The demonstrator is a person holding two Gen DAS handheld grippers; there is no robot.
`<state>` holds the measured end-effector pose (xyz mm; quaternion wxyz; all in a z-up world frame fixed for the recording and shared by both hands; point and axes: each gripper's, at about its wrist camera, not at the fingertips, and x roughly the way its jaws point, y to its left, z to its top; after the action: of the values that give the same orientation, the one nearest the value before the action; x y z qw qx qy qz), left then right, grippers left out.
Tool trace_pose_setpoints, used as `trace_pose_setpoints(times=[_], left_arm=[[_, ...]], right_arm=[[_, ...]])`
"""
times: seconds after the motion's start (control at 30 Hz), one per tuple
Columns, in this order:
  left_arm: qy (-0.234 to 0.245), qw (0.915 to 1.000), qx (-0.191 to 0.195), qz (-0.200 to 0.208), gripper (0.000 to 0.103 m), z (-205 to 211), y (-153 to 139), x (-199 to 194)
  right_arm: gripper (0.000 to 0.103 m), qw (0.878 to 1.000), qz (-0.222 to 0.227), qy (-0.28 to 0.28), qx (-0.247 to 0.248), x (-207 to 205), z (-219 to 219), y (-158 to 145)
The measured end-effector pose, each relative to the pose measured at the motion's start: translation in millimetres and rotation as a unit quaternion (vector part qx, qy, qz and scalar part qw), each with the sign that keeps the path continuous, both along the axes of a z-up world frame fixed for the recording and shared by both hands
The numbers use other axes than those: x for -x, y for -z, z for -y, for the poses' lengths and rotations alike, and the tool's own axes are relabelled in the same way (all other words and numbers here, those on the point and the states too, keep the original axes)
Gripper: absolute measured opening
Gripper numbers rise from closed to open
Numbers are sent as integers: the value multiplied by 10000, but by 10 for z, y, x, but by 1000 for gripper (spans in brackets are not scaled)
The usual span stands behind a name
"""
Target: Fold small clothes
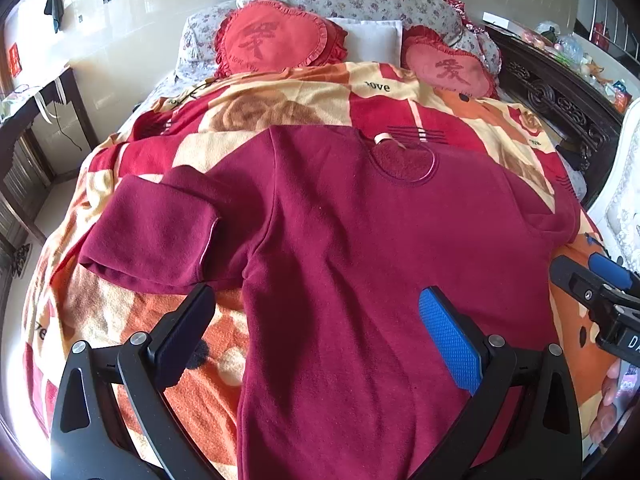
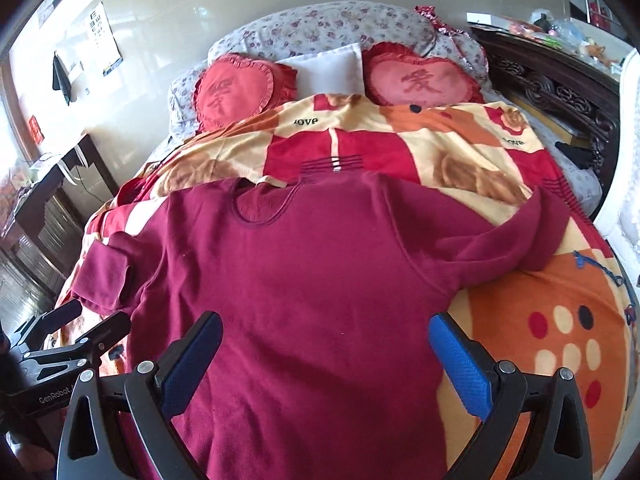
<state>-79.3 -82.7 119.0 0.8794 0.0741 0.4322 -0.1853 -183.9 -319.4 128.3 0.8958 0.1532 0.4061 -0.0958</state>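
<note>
A dark red long-sleeved top (image 1: 360, 248) lies flat on the bed, neck toward the pillows; it also shows in the right wrist view (image 2: 312, 280). Its left sleeve (image 1: 152, 236) is folded back on itself beside the body. Its right sleeve (image 2: 520, 232) stretches out to the right. My left gripper (image 1: 320, 312) is open and empty, above the top's lower left side. My right gripper (image 2: 326, 338) is open and empty, above the top's lower right side. Each gripper shows at the edge of the other's view.
The top lies on a red, orange and cream blanket (image 1: 280, 96). Two red heart cushions (image 1: 276, 36) (image 1: 448, 64) and a white pillow (image 1: 372, 38) sit at the head. A dark carved bedside (image 1: 560, 104) runs on the right, a dark desk (image 1: 36, 108) on the left.
</note>
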Motion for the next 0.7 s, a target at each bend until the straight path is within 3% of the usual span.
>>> trace_pose_setpoints(times=[0.7], left_arm=[[-90, 9999, -90, -105, 102, 1, 162, -149]], right_arm=[[102, 9998, -134, -162, 9, -226, -130, 151]])
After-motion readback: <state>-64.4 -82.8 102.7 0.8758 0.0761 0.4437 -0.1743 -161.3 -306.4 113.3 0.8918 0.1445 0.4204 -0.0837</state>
